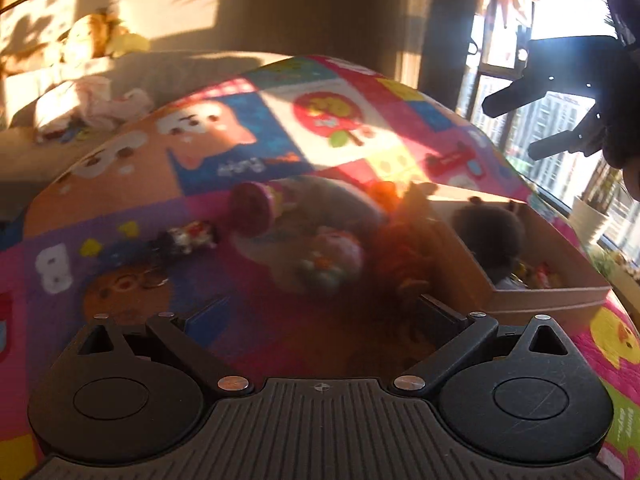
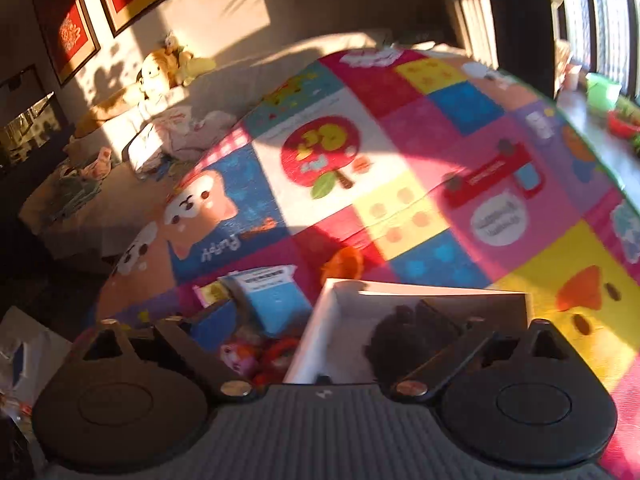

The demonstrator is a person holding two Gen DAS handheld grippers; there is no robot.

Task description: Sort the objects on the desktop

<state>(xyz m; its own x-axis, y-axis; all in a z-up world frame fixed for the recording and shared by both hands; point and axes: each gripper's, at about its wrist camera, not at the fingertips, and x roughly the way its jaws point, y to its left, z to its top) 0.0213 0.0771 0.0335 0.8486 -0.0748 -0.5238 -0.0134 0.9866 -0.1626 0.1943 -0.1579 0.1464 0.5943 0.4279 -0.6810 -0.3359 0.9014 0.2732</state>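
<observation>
Toys lie on a bright patchwork play mat (image 1: pixel 352 92), all blurred: a pink round toy (image 1: pixel 252 208), a small figurine (image 1: pixel 188 238), a pink plush (image 1: pixel 336 256) and an orange-red plush (image 1: pixel 400 252). To their right stands a cardboard box (image 1: pixel 552 294) with a dark plush (image 1: pixel 488 232) inside. My left gripper (image 1: pixel 324 312) hangs open just before the toys, nothing pressed between its fingers. My right gripper (image 1: pixel 510 130) is raised at the upper right, open and empty. In the right wrist view my right gripper (image 2: pixel 324 316) is over the box (image 2: pixel 316 320) and the dark plush (image 2: pixel 396 340).
A blue packet (image 2: pixel 276 296) and an orange toy (image 2: pixel 344 264) lie on the mat beyond the box. A sofa with stuffed animals (image 2: pixel 160 68) and crumpled cloth (image 2: pixel 188 132) stands at the far left. Windows and a sill with green pots (image 2: pixel 604 92) are to the right.
</observation>
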